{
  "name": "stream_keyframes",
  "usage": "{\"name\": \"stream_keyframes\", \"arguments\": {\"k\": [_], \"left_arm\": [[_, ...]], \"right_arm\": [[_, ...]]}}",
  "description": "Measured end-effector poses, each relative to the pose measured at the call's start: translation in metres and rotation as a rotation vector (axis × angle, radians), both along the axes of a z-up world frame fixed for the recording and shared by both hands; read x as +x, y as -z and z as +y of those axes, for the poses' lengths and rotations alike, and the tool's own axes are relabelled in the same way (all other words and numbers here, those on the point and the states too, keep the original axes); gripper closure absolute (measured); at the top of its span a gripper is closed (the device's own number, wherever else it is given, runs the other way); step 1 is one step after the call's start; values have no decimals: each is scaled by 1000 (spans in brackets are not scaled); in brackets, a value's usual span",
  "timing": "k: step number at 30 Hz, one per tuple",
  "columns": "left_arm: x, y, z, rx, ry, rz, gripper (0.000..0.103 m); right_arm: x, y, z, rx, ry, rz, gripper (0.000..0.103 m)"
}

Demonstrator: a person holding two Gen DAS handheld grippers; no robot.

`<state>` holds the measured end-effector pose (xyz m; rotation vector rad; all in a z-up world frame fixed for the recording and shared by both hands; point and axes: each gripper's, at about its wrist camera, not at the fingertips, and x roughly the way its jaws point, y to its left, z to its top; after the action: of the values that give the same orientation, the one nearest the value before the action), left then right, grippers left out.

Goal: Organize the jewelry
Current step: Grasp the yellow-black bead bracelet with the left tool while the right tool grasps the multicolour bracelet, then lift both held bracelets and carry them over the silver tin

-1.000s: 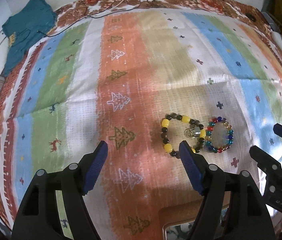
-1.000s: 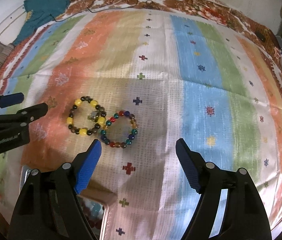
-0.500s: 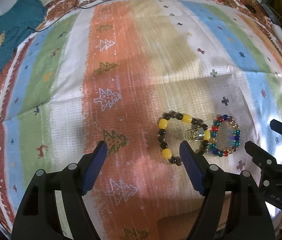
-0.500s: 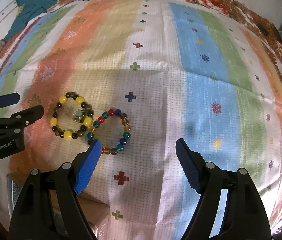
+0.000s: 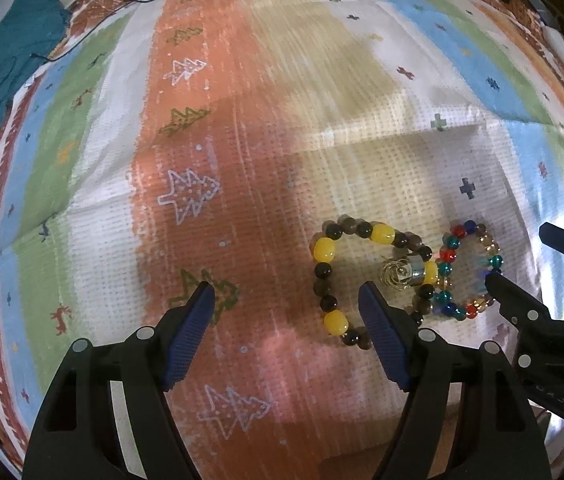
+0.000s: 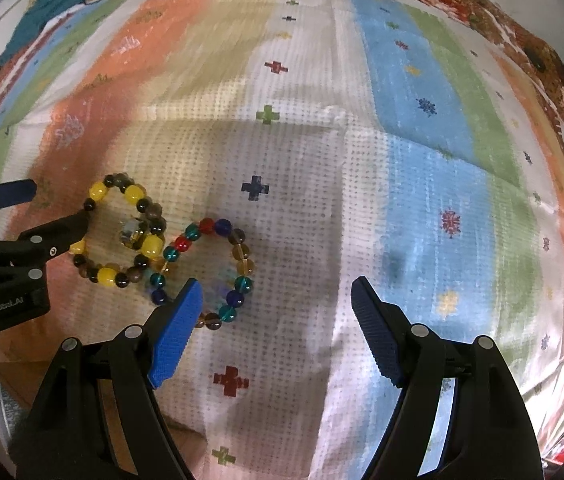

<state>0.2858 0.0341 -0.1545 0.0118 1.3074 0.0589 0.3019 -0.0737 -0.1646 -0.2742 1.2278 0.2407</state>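
While two beaded bracelets lie side by side and touching on a striped, patterned bedspread (image 5: 241, 120), both claws point steeply down at them. The left claw (image 5: 286, 294) stands wide apart and grips nothing, its right blue pad at the lower edge of the yellow-and-dark beaded bracelet (image 5: 324, 250), which carries a small metal charm (image 5: 404, 274) inside its ring. The right claw (image 6: 275, 286) is closing with only cloth between its pads; its left pad overlaps the near rim of the multicoloured glass-bead bracelet (image 6: 241, 256), though contact cannot be confirmed. Each claw shows at the edge of the other's wrist view. A teal garment (image 5: 9, 44) and a thin black cable (image 5: 93, 28) lie at the far edge of the bedspread, well apart from the jewelry.
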Motion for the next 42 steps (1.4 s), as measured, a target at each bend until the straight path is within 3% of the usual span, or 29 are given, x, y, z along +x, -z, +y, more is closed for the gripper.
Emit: {"name": "stream_keyframes", "arguments": {"k": [1, 5, 10, 15, 25, 42], "left_arm": [[1, 2, -1, 5, 5, 5, 33], [4, 14, 0, 18, 12, 44, 54], [5, 16, -3, 34, 43, 37, 92], [0, 9, -15, 61, 53, 19, 93], [-14, -45, -22, 51, 54, -108, 93], [-37, -109, 9, -18, 3, -250, 93]], "right_arm": [[1, 1, 0, -3, -2, 1, 43], [3, 9, -1, -4, -6, 16, 51], [1, 7, 3, -22, -26, 2, 86], [-1, 4, 0, -6, -35, -2, 92], [-12, -11, -2, 12, -36, -24, 92], [-36, -39, -2, 48, -47, -77, 92]]}}
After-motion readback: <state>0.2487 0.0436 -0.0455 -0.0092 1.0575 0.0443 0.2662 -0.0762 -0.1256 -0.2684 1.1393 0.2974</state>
